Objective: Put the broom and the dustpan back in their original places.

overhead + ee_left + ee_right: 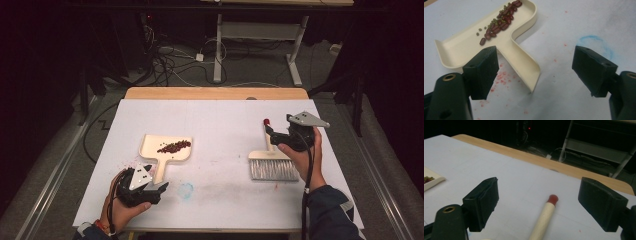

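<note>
- The left gripper [159,187] sat near the front edge of the tabletop [220,120], left of the middle, held in the person's left hand [122,210], and its jaws stood wide apart with nothing between them.
- In the left gripper view those jaws framed the end of the dustpan's handle, which lay on the sheet between them, closer to the left jaw; whether that jaw touched it could not be told.
- A faint blue ring [596,43] was smudged on the white sheet just ahead of the right jaw, and small red specks [501,77] were scattered beside the handle.
- The cream dustpan [162,152] lay flat left of the tabletop's centre, its handle pointing toward the front edge.
- A heap of dark red beans [174,146], with a few small green ones mixed in, lay inside the pan toward its far side.
- On the right side of the tabletop a hand brush [272,165] lay with its grey bristles toward the front edge and its pale, red-tipped handle pointing toward the far edge.
- The right gripper [270,131], held in the person's right hand [300,155], hovered over that handle with its jaws spread open and empty; in the right gripper view the red tip [553,199] lay between them.
- A strip of bare wood [215,93] ran along the tabletop's far edge.
</note>
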The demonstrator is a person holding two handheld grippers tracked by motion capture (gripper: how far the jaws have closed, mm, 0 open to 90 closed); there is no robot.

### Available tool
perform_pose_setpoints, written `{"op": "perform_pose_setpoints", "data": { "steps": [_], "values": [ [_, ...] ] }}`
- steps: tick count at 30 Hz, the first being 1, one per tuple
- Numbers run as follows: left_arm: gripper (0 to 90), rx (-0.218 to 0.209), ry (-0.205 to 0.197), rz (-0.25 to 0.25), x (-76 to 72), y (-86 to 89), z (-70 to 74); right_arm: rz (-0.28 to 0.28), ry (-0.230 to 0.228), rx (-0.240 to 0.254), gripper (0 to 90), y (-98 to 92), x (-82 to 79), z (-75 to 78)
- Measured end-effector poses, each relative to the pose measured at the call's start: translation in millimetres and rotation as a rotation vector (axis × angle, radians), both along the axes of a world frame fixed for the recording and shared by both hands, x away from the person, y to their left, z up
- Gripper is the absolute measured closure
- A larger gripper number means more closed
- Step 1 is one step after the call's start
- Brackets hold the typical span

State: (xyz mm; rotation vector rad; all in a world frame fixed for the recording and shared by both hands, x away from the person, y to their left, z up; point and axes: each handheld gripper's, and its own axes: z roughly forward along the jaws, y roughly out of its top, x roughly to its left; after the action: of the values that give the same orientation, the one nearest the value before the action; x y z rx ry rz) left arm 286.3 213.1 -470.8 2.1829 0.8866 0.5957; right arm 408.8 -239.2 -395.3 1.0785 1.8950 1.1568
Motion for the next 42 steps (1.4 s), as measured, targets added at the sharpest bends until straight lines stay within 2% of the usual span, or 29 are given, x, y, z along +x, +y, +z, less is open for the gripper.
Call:
{"op": "perform_pose_setpoints", "data": {
  "steps": [7, 11, 17, 18, 21, 26, 29, 35, 42],
  "values": [
    [20.4, 0.008, -0.008, -0.016, -1.1, -1.0, 1.0, 0.004, -0.013, -0.007, 20.0, 2.2, -10.4, 6.2],
    [20.4, 0.025, -0.002, -0.007, -0.6, -2.0, 0.2, 0.001, -0.033, 0.005, 19.9, 2.8, -18.0, 9.7],
    [20.3, 0.011, -0.014, -0.030, -2.0, -2.4, 1.2, 0.051, -0.063, -0.027, 17.3, 6.7, -29.3, 16.5],
    [20.3, 0.020, -0.028, -0.038, -1.7, -2.7, 1.5, 0.052, -0.073, -0.032, 17.3, 6.7, -31.3, 18.3],
    [19.8, 0.015, -0.019, -0.043, -2.9, -3.6, 1.5, 0.062, -0.090, -0.020, 17.4, 5.7, -36.7, 22.3],
    [19.8, 0.013, -0.016, -0.053, -3.4, -3.2, 1.8, 0.086, -0.092, -0.024, 17.4, 5.7, -43.3, 24.0],
    [19.2, 0.008, -0.016, -0.057, -3.5, -2.9, 2.1, 0.115, -0.077, -0.026, 17.3, 6.9, -47.8, 25.2],
    [19.2, 0.007, -0.016, -0.060, -3.9, -3.2, 1.9, 0.152, -0.087, -0.037, 17.2, 8.6, -56.1, 25.2],
    [19.1, 0.010, -0.016, -0.055, -3.4, -3.2, 1.3, 0.158, -0.097, -0.050, 17.2, 8.1, -63.7, 24.8]
  ]
}}
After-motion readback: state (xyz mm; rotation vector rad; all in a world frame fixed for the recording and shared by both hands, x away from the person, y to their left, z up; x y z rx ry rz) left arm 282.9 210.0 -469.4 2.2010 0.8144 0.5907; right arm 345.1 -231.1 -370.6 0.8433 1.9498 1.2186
